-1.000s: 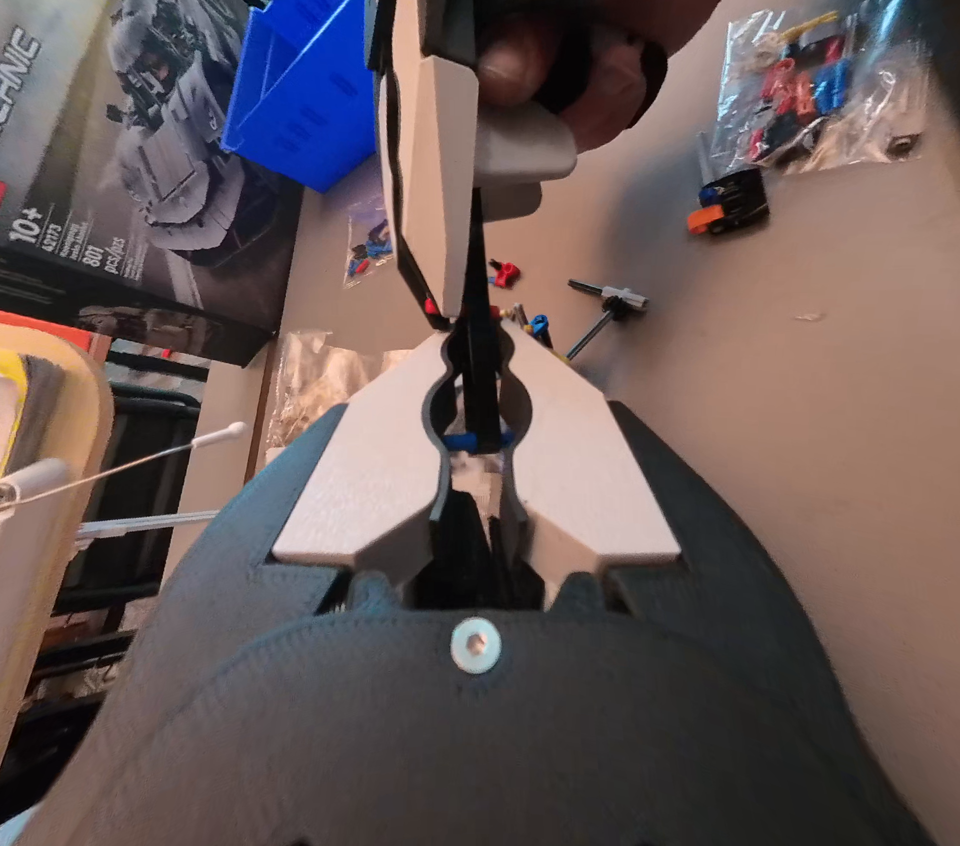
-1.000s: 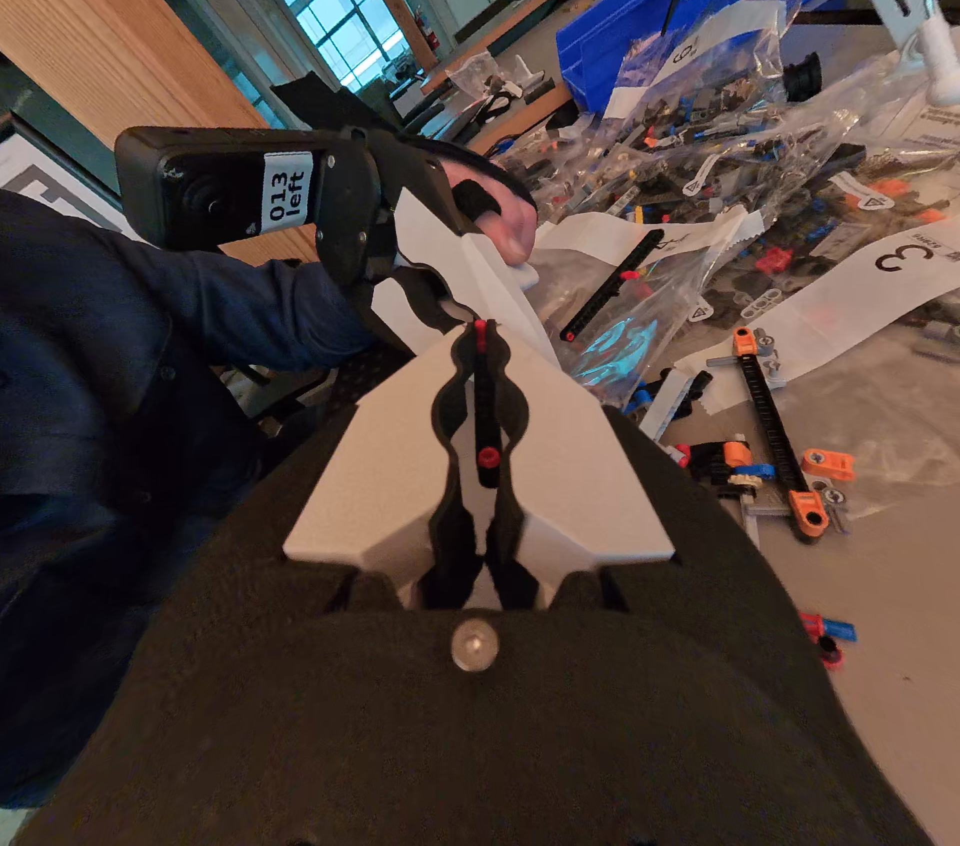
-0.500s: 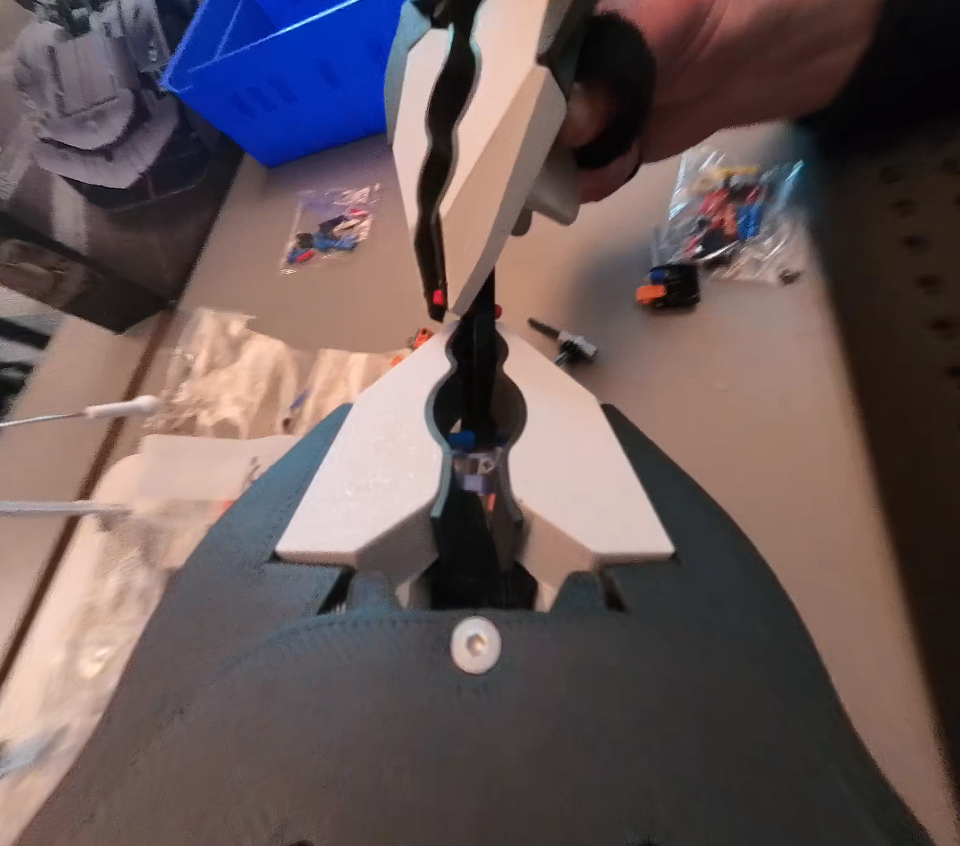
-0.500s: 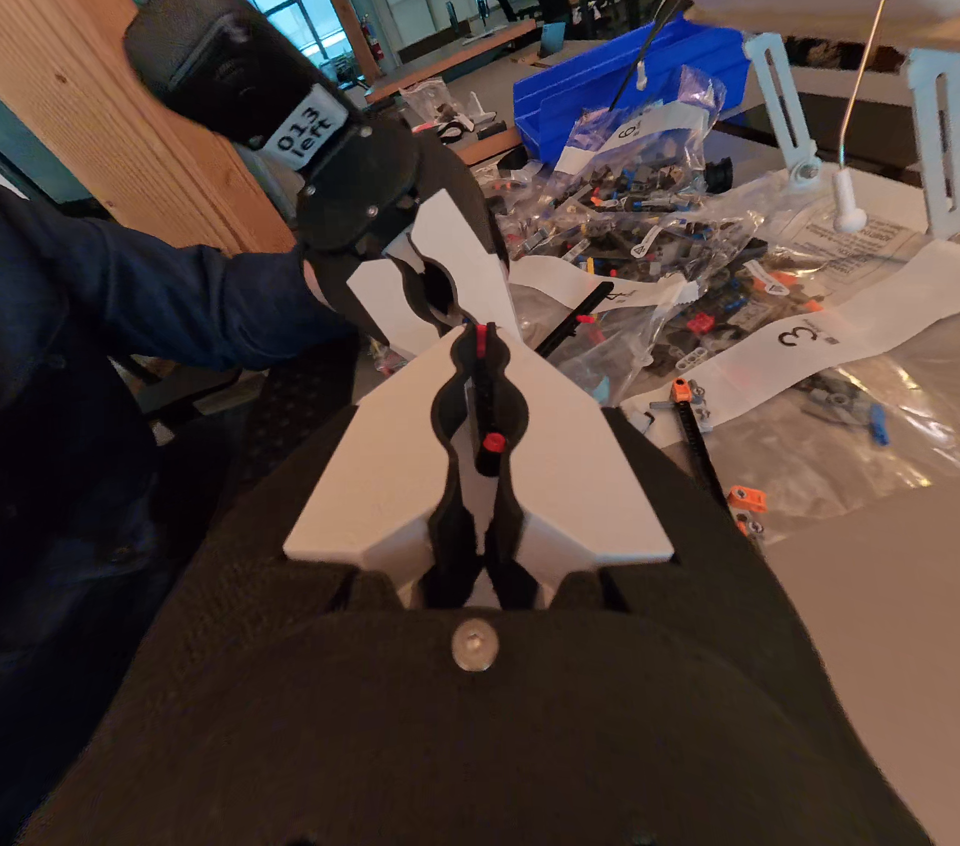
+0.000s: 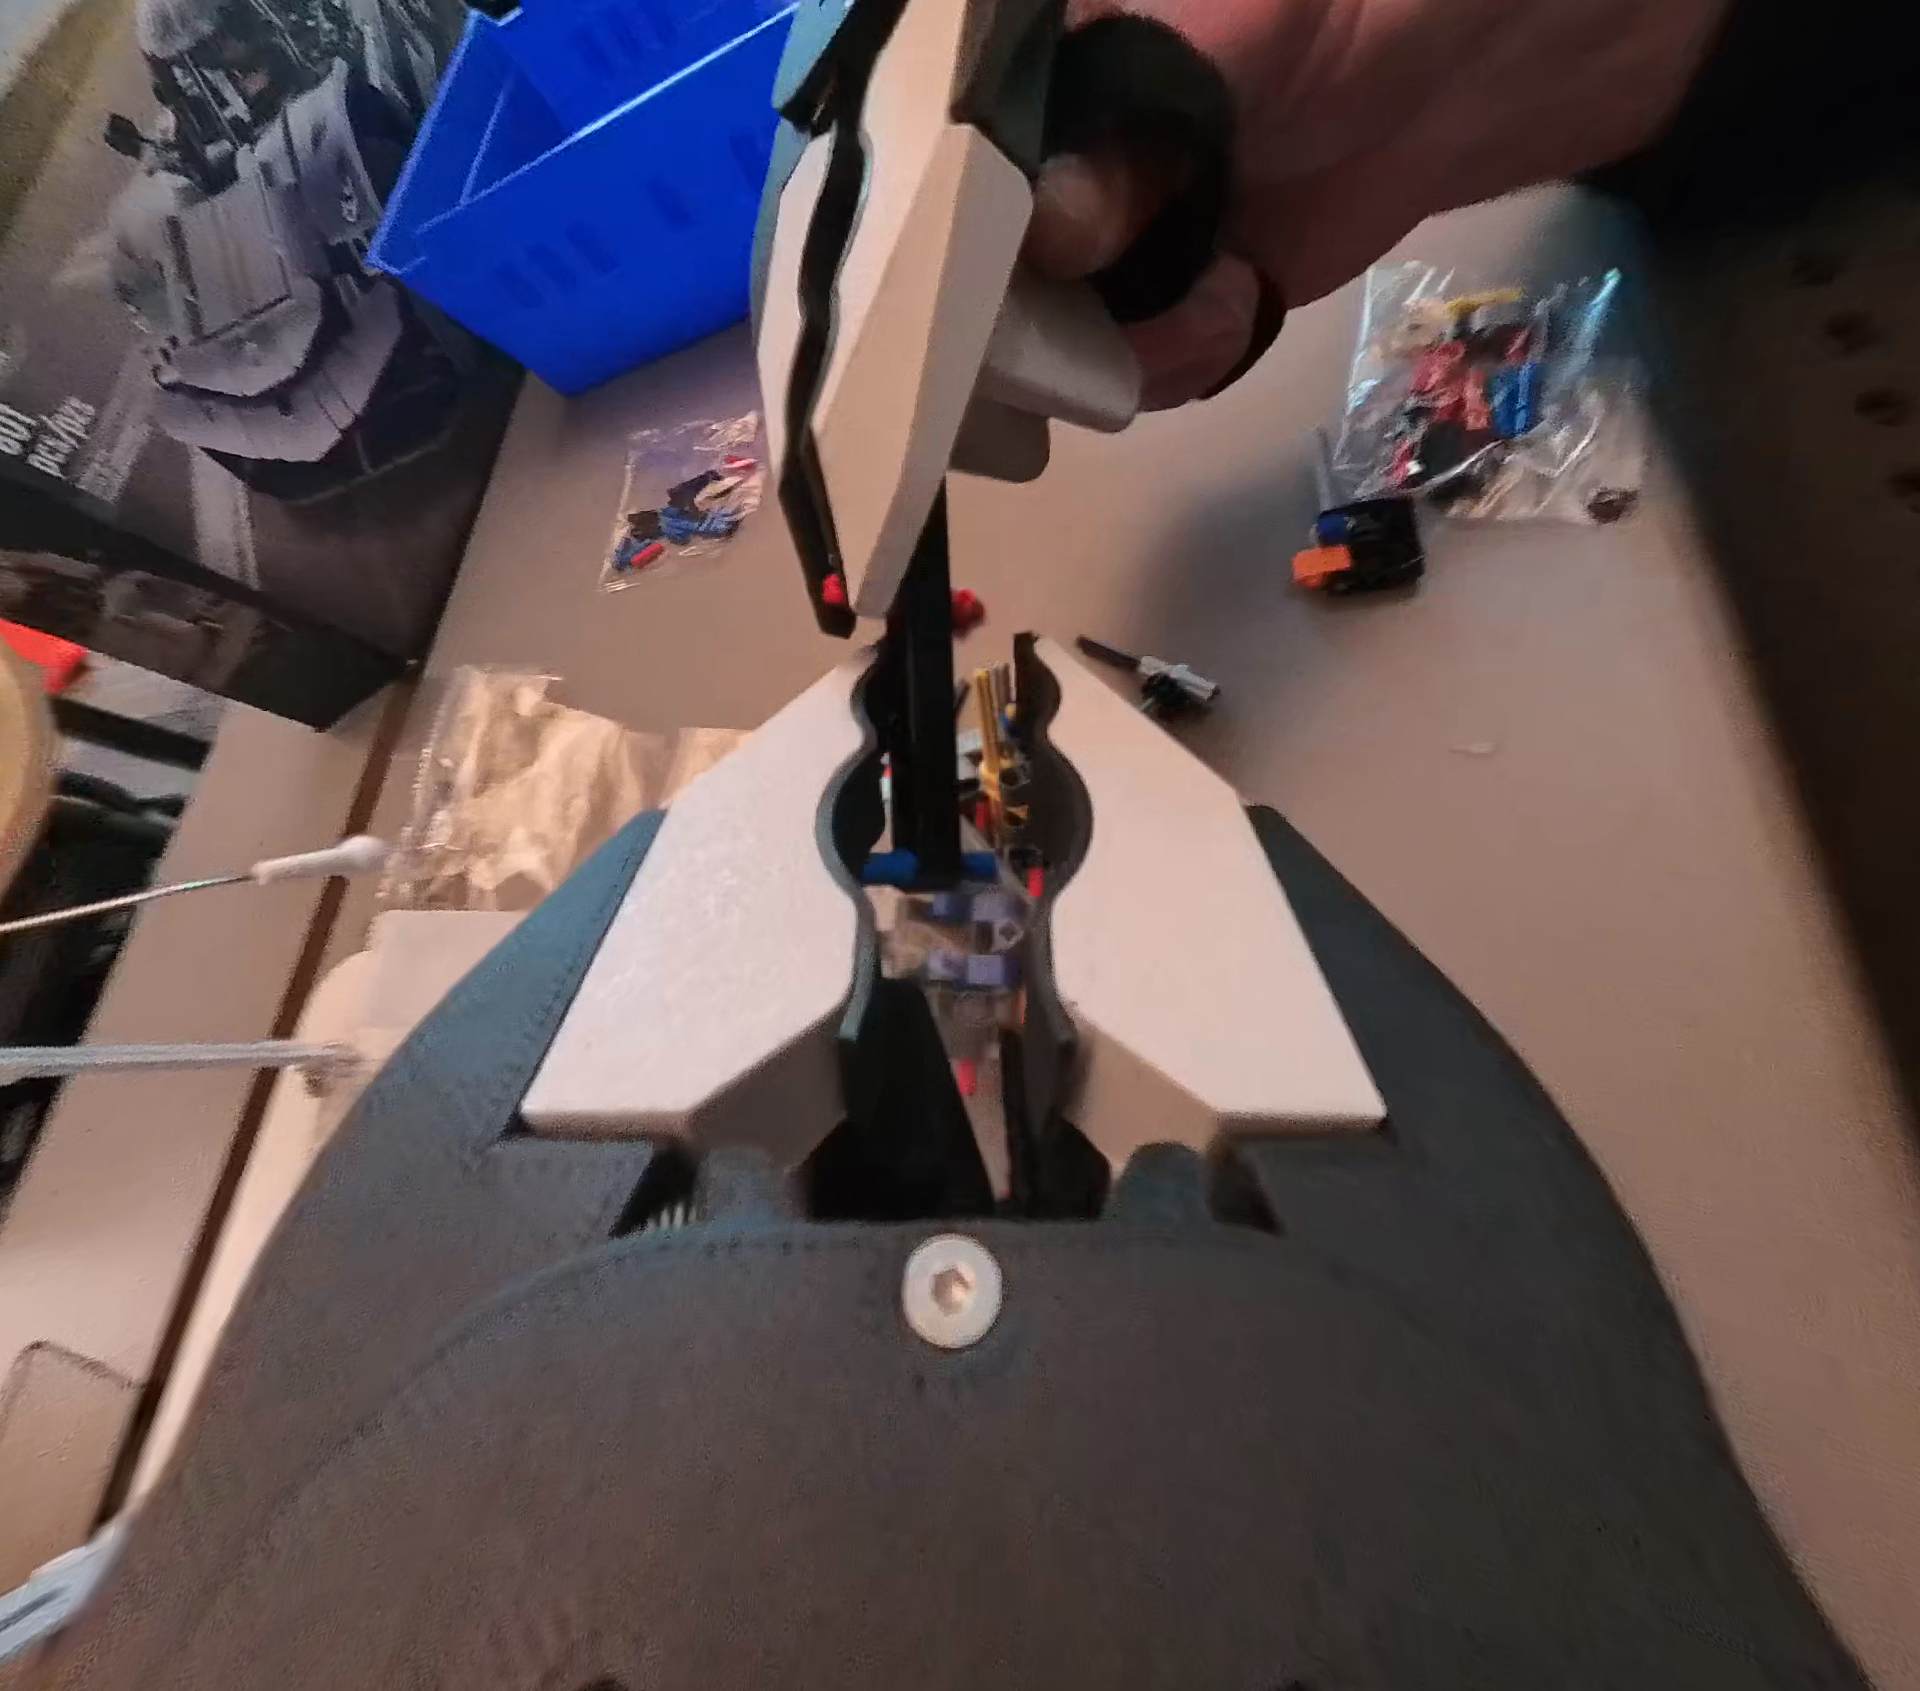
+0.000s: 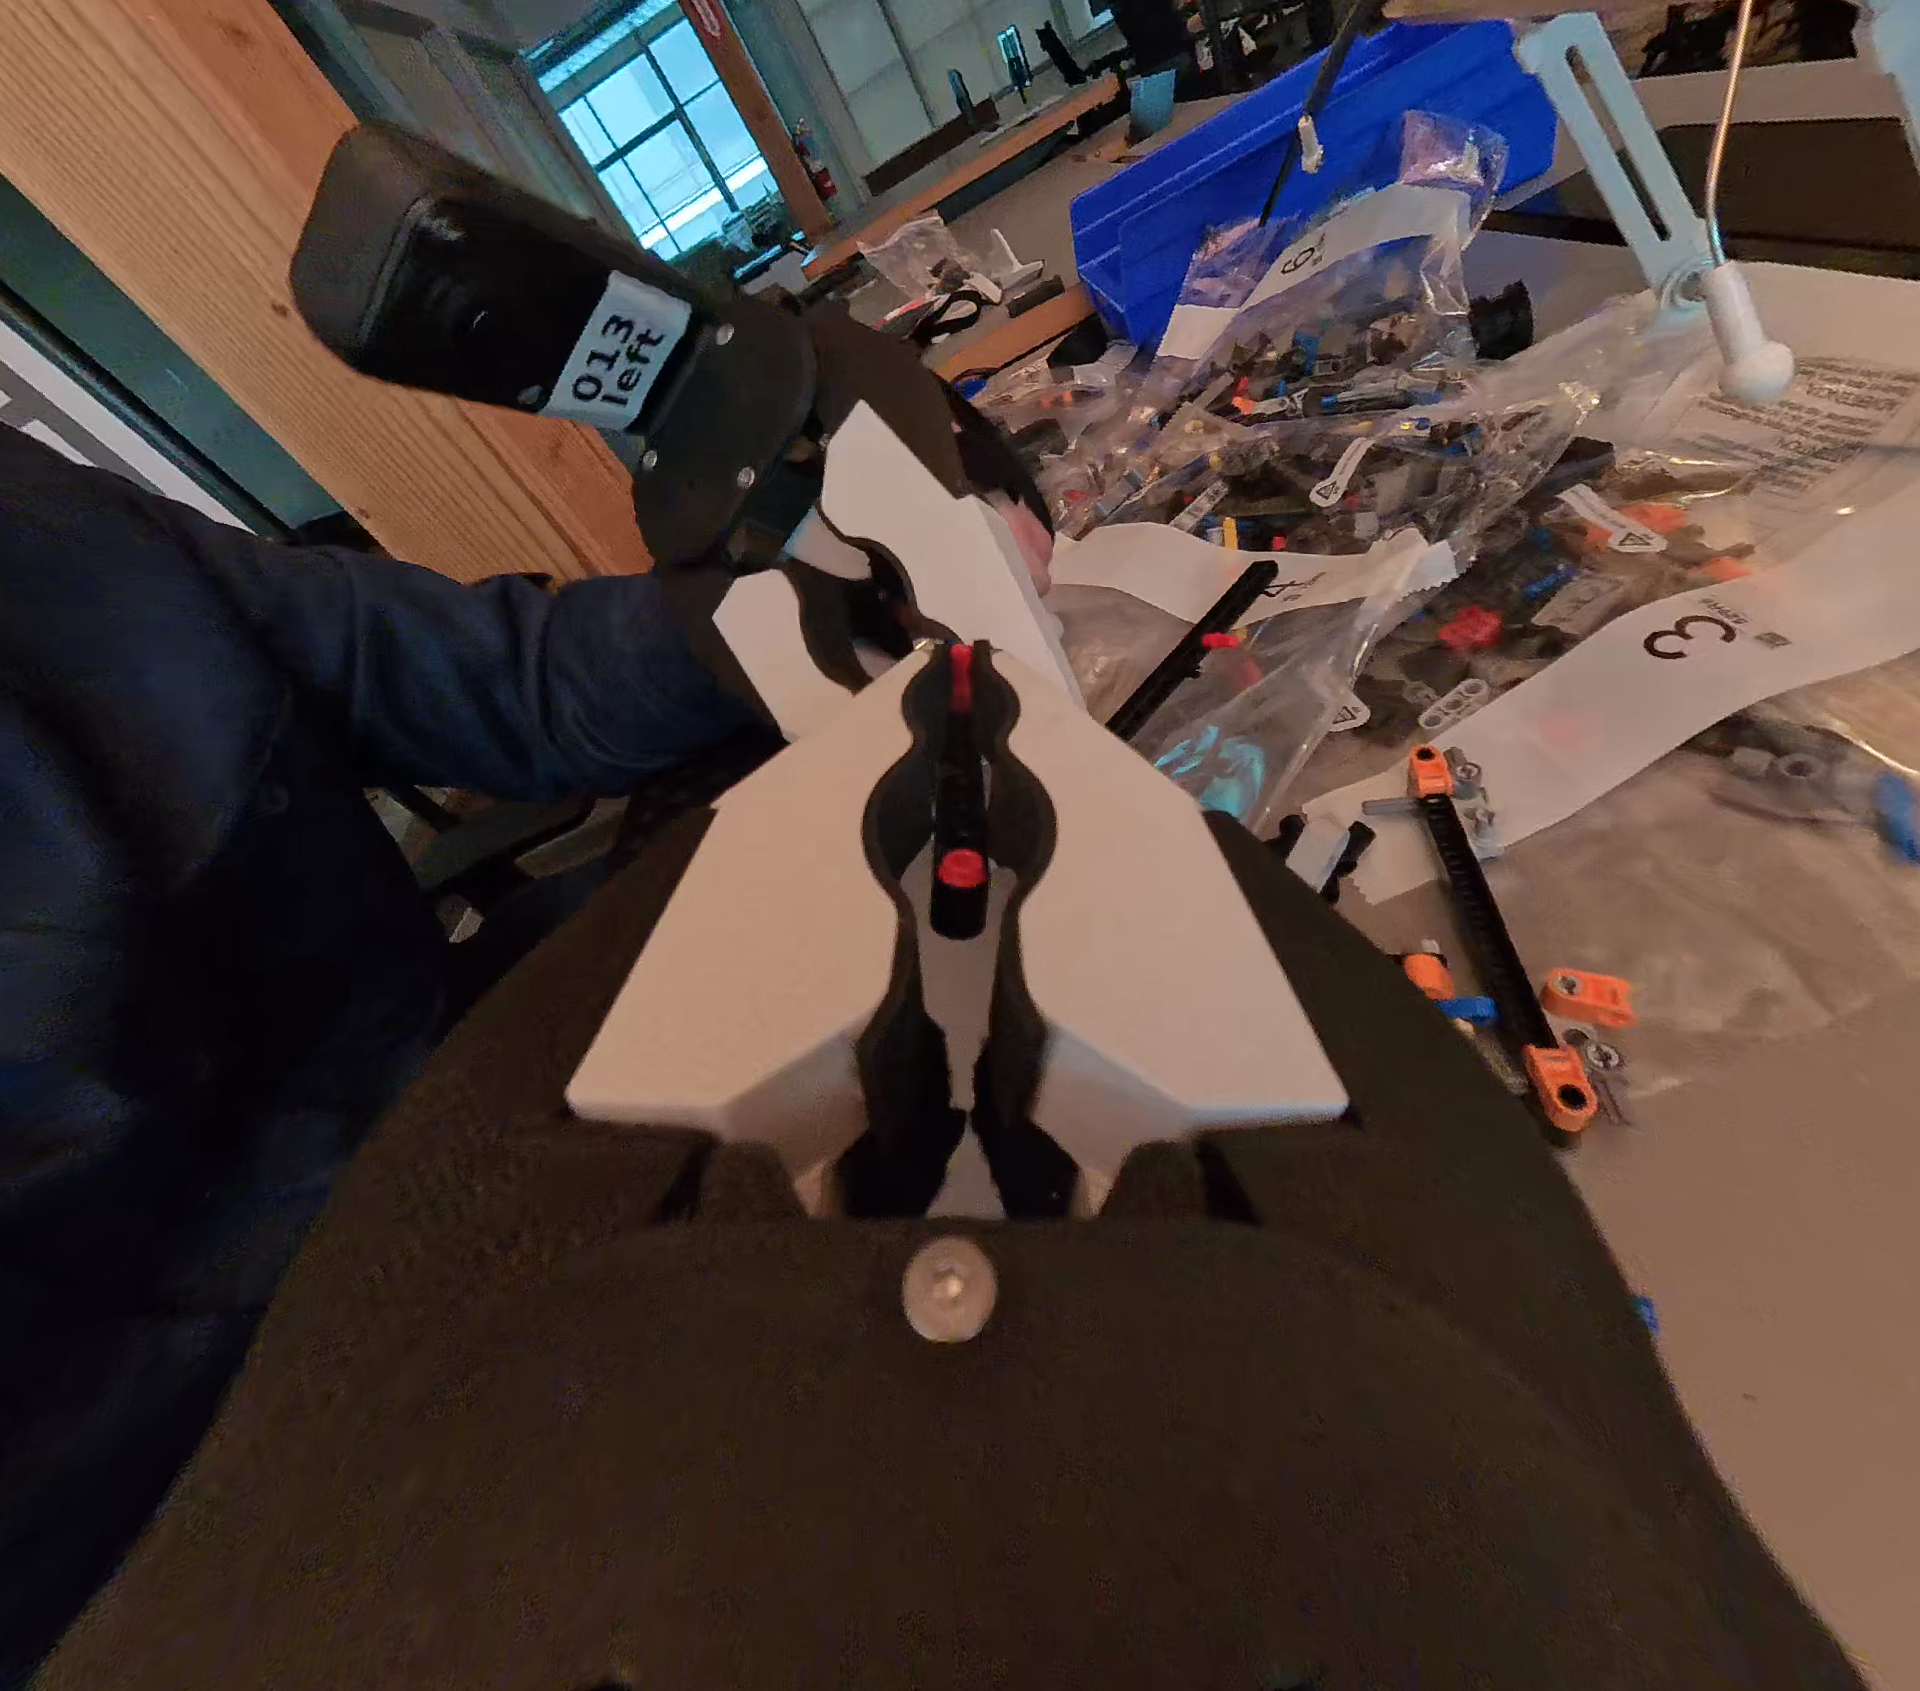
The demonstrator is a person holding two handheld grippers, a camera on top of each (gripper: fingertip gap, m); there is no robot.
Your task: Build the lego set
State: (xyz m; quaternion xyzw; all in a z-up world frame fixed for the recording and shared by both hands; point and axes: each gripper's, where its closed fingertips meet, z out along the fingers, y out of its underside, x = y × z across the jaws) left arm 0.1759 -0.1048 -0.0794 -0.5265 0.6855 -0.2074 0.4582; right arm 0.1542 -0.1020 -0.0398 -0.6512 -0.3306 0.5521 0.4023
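Note:
A black lego beam [image 5: 923, 706] with a blue pin [image 5: 902, 864] at its near end stands between the fingers of my left gripper [image 5: 951, 654]. The left jaws stand apart, with a gap beside the beam. My right gripper [image 5: 842, 602] comes down from above, shut on the far end of the same beam, a red pin at its tip. In the right wrist view the right gripper [image 6: 956, 654] is shut on the black beam [image 6: 956, 810], which carries red pins. The left gripper [image 6: 883, 602] meets it just beyond the tips.
A blue bin [image 5: 603, 207] and the set's box [image 5: 208, 239] stand at the back left. Parts bags [image 5: 1486, 394], a black and orange subassembly [image 5: 1361, 545] and a black axle [image 5: 1153, 675] lie on the grey table. A bag pile [image 6: 1403, 446] and a long black beam with orange connectors [image 6: 1496, 966] lie right. The black axle [image 5: 1153, 675] lies around 9 centimeters away from my left fingertips.
My left gripper's jaws have opened around the black beam. The right gripper stays shut on the beam and has shifted slightly; both views have swung.

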